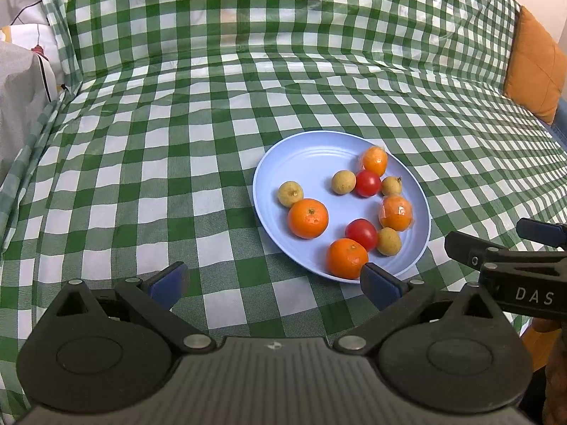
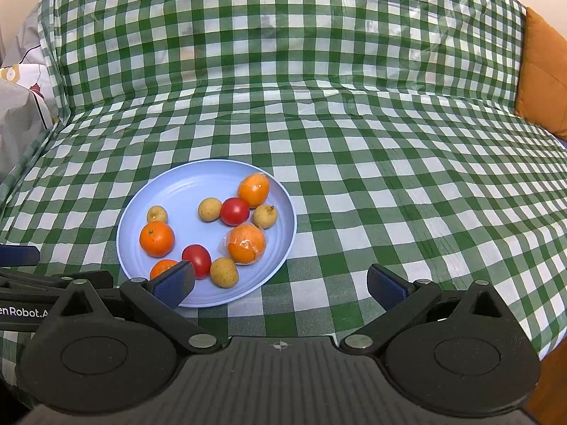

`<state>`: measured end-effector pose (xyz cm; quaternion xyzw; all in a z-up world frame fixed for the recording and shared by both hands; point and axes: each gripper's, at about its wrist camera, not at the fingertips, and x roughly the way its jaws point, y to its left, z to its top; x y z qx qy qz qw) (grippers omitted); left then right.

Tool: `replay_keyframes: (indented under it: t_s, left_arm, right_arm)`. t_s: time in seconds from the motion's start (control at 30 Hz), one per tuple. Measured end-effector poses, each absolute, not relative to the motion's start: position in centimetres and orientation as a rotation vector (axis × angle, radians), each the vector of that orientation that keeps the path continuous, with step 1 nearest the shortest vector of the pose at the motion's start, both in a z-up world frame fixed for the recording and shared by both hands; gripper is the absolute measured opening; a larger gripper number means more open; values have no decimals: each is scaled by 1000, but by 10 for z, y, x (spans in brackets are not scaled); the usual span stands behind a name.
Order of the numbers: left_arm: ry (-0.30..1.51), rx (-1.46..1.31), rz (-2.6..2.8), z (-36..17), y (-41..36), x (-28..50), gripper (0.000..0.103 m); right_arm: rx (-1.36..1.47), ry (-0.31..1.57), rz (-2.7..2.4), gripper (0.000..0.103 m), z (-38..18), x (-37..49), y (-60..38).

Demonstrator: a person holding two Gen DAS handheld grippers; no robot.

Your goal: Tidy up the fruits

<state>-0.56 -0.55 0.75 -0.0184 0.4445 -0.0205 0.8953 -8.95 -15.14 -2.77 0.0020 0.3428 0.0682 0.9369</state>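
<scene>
A light blue plate (image 1: 304, 152) (image 2: 184, 187) lies on the checked cloth and holds several fruits. Among them are bare oranges (image 1: 307, 218) (image 2: 156, 239), oranges in clear wrap (image 1: 396, 212) (image 2: 246, 242), red tomatoes (image 1: 361, 233) (image 2: 234, 211) and small tan round fruits (image 1: 290, 193) (image 2: 224, 272). My left gripper (image 1: 274, 283) is open and empty, just short of the plate's near rim. My right gripper (image 2: 281, 285) is open and empty too, its left finger over the plate's near edge. The right gripper's fingers (image 1: 478, 248) show at the right edge of the left wrist view.
A green and white checked cloth (image 1: 177, 148) (image 2: 389, 184) covers the seat and the backrest behind it. An orange cushion (image 1: 535, 63) (image 2: 542, 71) stands at the far right. Pale fabric (image 1: 21, 53) lies at the far left.
</scene>
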Motion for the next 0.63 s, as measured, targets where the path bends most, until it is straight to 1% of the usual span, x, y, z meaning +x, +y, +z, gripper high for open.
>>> replay_keyframes:
  t_s: [0.4, 0.63]
  left_arm:
    - [914, -33, -62, 10, -7, -6, 103]
    - [888, -30, -85, 14, -8, -6, 103]
  right_arm:
    - [2, 693, 137, 102, -26, -91, -152]
    - [65, 698, 152, 102, -25, -88, -156]
